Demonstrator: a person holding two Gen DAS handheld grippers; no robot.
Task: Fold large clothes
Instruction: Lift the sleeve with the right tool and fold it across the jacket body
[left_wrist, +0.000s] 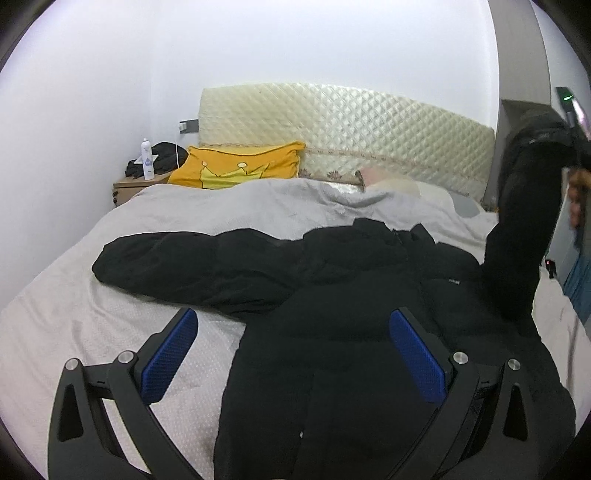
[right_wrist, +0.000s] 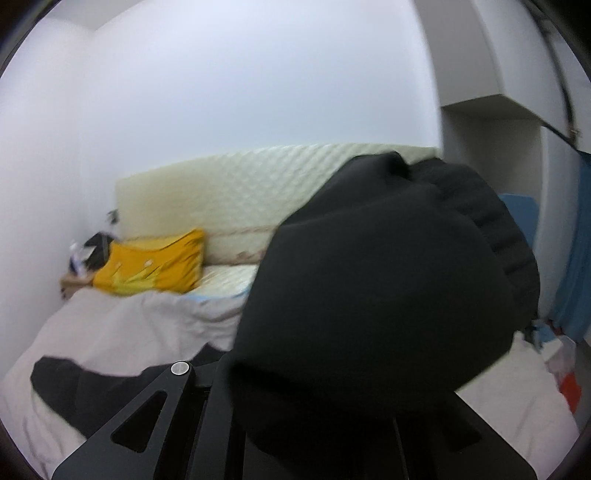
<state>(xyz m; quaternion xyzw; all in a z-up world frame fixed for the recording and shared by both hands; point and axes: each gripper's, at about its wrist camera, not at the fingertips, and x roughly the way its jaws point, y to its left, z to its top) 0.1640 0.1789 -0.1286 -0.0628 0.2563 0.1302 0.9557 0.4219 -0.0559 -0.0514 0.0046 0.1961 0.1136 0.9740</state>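
Note:
A black puffer jacket (left_wrist: 332, 295) lies spread on the grey bedcover (left_wrist: 110, 314), its left sleeve (left_wrist: 177, 262) stretched out to the left. My left gripper (left_wrist: 293, 328) is open and empty, hovering over the jacket's lower left edge. The jacket's right sleeve (left_wrist: 524, 221) is lifted high at the right. In the right wrist view that sleeve's cuff (right_wrist: 391, 295) fills the frame and covers my right gripper's fingers; the gripper (right_wrist: 332, 424) is shut on it, well above the bed.
A yellow pillow (left_wrist: 240, 166) leans on the quilted cream headboard (left_wrist: 351, 125). A wooden nightstand (left_wrist: 129, 184) with a white bottle (left_wrist: 147, 158) stands at the bed's far left corner. A blue curtain (right_wrist: 576, 240) and clutter on the floor are to the right.

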